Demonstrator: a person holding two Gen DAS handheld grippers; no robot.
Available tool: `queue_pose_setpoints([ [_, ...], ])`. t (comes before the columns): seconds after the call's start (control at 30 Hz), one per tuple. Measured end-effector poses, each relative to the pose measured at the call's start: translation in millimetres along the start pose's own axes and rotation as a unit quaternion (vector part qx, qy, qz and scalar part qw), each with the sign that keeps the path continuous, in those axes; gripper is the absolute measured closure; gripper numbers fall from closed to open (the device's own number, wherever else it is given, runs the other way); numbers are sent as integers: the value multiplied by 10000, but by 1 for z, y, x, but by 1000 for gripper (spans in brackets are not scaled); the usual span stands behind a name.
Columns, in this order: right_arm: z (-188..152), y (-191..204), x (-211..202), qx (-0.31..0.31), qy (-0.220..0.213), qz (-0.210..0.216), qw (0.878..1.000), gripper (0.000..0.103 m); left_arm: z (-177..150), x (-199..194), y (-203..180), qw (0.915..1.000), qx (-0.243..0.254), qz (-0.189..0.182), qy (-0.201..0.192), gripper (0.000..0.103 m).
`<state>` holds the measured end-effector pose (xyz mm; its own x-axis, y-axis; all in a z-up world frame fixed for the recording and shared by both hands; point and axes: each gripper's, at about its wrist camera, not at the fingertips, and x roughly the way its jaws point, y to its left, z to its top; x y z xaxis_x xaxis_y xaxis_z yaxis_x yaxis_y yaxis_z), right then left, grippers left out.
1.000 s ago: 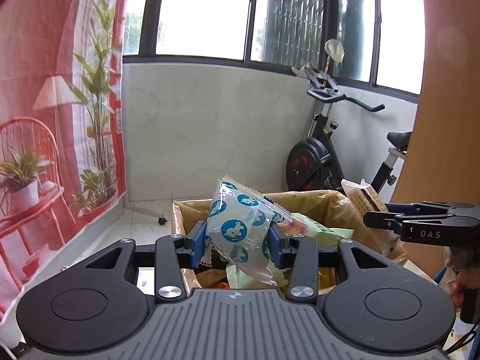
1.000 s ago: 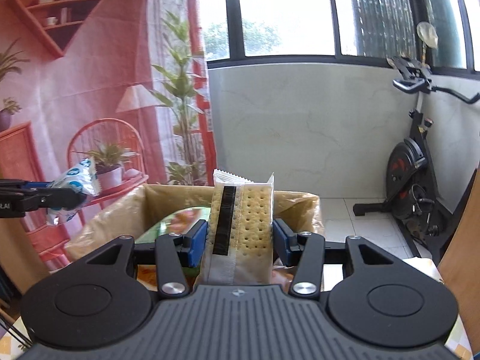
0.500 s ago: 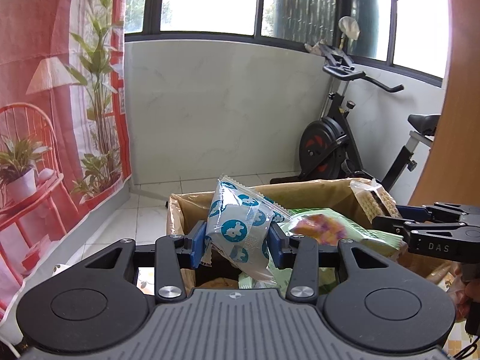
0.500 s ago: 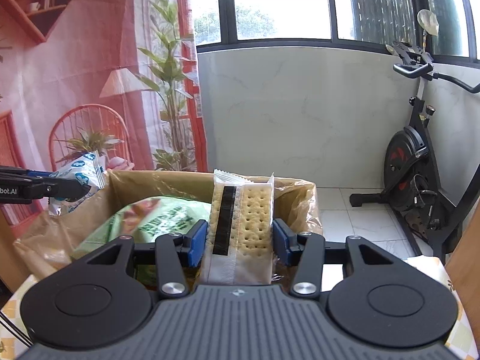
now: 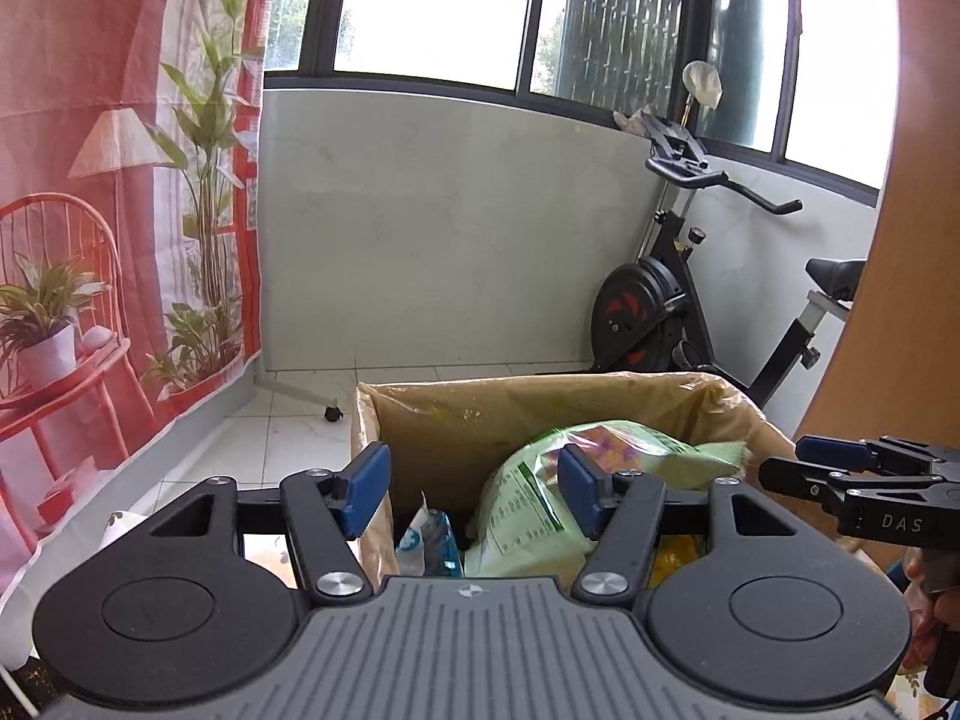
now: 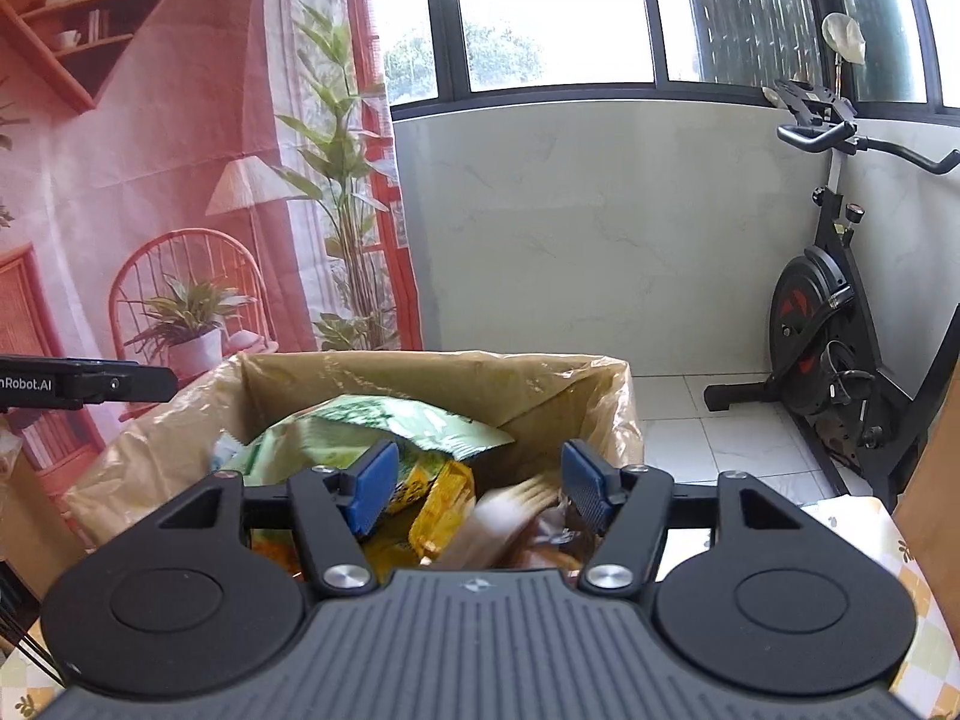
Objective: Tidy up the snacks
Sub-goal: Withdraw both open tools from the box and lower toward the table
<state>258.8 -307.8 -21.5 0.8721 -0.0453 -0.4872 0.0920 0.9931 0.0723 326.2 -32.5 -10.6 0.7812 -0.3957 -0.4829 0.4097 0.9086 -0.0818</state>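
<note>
A cardboard box (image 5: 480, 414) lined with plastic holds snacks; it also shows in the right wrist view (image 6: 624, 408). My left gripper (image 5: 471, 495) is open and empty above the box. The blue-and-white packet (image 5: 429, 546) lies in the box below it, beside a green bag (image 5: 540, 510). My right gripper (image 6: 477, 489) is open and empty above the box. The cracker pack (image 6: 504, 516), blurred, lies among yellow packets (image 6: 438, 504) under it. The green bag (image 6: 384, 426) shows at the box's left.
An exercise bike (image 5: 666, 300) stands on the tiled floor behind the box; it also shows in the right wrist view (image 6: 840, 348). A red printed backdrop (image 6: 150, 180) hangs at the left. A wooden panel (image 5: 912, 240) is at the right.
Both grippers opened. The blue-and-white packet dropped from my left gripper into the box. The cracker pack dropped from my right gripper into the box.
</note>
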Motion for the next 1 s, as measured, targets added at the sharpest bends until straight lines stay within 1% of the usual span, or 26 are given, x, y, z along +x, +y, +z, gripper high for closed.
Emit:
queue_pose_setpoints([
  [0.3,-21,25,-40,-123,-150,130,9997,39,-23,-43,-2,9999,-120,57,-45,39],
  [0.53,-42,40,-66,-170,-253,201,9993,39,-59,-74,0,9996,-166,218,-104,39],
  [0.67,-56,44,-77,-194,-341,253,9989,39,-83,-78,1,9992,-294,244,77,39],
  [0.8,-73,47,-82,-215,-334,316,9987,39,-104,-75,-1,9986,-296,309,298,39],
  [0.9,-87,51,-80,-241,-205,374,9988,39,-122,-71,0,9977,-321,347,494,39],
  [1.0,-101,52,-73,-223,29,419,9989,39,-136,-65,-2,9963,-309,412,689,39],
])
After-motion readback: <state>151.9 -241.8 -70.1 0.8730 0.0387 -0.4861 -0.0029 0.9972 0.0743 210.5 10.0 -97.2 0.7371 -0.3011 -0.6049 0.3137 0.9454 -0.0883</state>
